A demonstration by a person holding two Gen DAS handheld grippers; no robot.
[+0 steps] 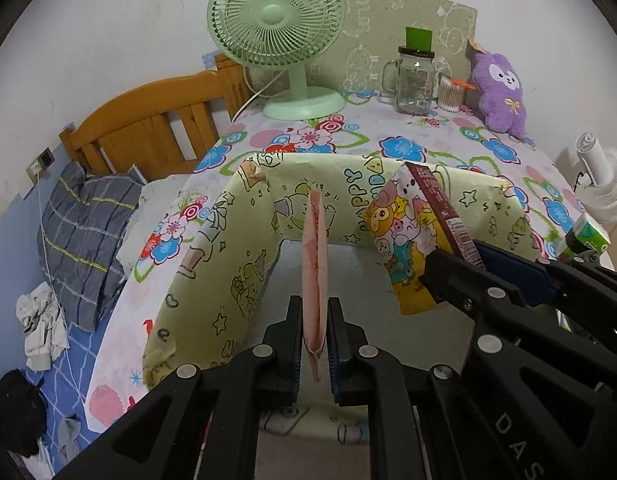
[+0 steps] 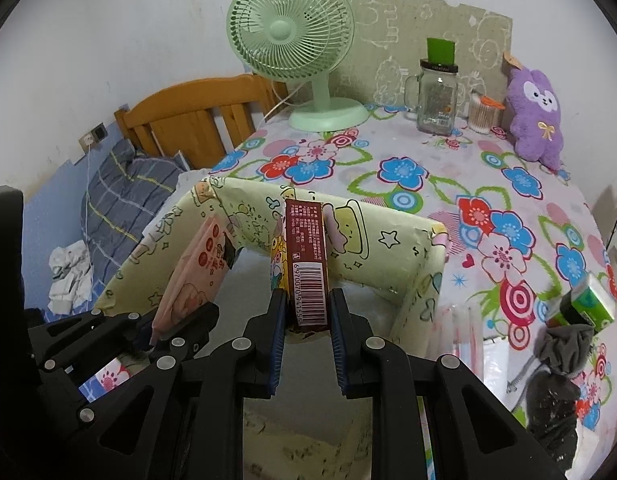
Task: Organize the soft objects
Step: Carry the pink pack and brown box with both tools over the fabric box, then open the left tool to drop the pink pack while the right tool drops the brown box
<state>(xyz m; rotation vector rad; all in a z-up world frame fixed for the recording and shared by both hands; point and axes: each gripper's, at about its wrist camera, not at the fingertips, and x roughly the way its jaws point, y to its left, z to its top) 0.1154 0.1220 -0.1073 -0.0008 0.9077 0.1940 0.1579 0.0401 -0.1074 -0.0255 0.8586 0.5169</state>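
My left gripper point(image 1: 314, 336) is shut on a thin pink tissue pack point(image 1: 314, 264), held upright over the open box point(image 1: 224, 240) wrapped in yellow-green cartoon paper. My right gripper point(image 2: 307, 312) is shut on a dark red pack with a barcode point(image 2: 308, 264) pressed against a yellow cartoon pack point(image 2: 277, 256). Both hang over the same box point(image 2: 388, 240). The right gripper point(image 1: 460, 268) with its packs shows at the right of the left wrist view. The left gripper point(image 2: 180, 320) with the pink pack point(image 2: 196, 276) shows at the left of the right wrist view.
A green desk fan point(image 1: 276, 32), a glass jar mug point(image 1: 414, 80), a cotton swab tub point(image 1: 450, 94) and a purple plush toy point(image 1: 500, 92) stand at the table's far edge. A green tissue pack point(image 2: 588, 300) and a dark cloth bundle point(image 2: 556, 360) lie at the right. A bed point(image 1: 80, 224) is to the left.
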